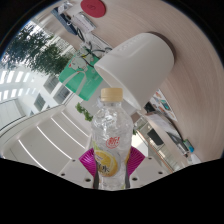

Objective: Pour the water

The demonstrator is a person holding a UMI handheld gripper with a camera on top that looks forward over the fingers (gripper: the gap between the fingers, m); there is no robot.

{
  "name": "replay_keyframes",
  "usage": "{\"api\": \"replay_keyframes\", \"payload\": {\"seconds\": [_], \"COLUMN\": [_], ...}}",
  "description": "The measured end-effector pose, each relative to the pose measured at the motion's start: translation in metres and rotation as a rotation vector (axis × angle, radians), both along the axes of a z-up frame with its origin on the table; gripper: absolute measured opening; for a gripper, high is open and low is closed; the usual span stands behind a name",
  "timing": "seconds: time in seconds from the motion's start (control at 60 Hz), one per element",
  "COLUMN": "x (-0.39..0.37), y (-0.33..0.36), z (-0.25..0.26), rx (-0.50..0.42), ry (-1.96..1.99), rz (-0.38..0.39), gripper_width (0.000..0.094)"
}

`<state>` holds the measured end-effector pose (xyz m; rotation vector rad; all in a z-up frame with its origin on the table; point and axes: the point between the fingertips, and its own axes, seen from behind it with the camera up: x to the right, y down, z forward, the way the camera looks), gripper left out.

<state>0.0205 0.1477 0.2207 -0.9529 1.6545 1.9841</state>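
Observation:
My gripper [111, 162] is shut on a clear plastic bottle [110, 135] with a pale yellow cap and a yellow and red label. The magenta pads [92, 160] press on both sides of the bottle's lower body. The bottle stands upright between the fingers. Just beyond its cap is a large white paper cup [140, 62], lying tilted on its side with its wide end toward the bottle; I cannot see its opening. The whole view is strongly rotated.
A white table top [50, 130] with a curved edge lies behind the bottle. A round white lid with a red centre [93, 8] is far beyond. A green plant [40, 45] and windows show to the side. Small items [160, 135] lie near the cup.

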Motion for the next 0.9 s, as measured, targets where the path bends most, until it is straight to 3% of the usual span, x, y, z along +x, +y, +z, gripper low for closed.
{"api": "replay_keyframes", "payload": {"seconds": [0.2,0.3,0.367,0.383,0.4,0.433,0.467,0.483,0.583,0.6,0.633,0.7,0.75,0.817,0.9], "x": [0.004,0.003,-0.007,-0.010,-0.008,-0.002,0.012,0.022,0.100,0.132,0.165,0.236,0.275,0.314,0.348], "y": [-0.001,0.001,0.000,-0.019,-0.004,-0.002,0.001,-0.015,-0.010,-0.010,0.018,0.010,0.015,0.021,0.013], "z": [0.003,0.018,0.046,0.046,0.065,0.087,0.110,0.112,0.181,0.186,0.193,0.195,0.176,0.127,0.026], "rx": [0.012,0.051,0.144,0.232,0.204,0.255,0.297,0.390,0.386,0.426,0.338,0.258,0.205,0.130,-0.001], "ry": [0.039,-0.114,-0.379,-0.460,-0.523,-0.685,-0.854,-0.951,-1.500,-1.577,-1.729,-2.017,-2.171,-2.316,-2.366], "rz": [-0.013,0.028,0.102,0.123,0.113,0.111,0.084,0.073,-0.143,-0.189,-0.261,-0.398,-0.456,-0.438,-0.319], "gripper_width": [0.0352,0.0351,0.0352,0.0352,0.0353,0.0352,0.0352,0.0352,0.0367,0.0407,0.0379,0.0448,0.0498,0.0507,0.0507]}}
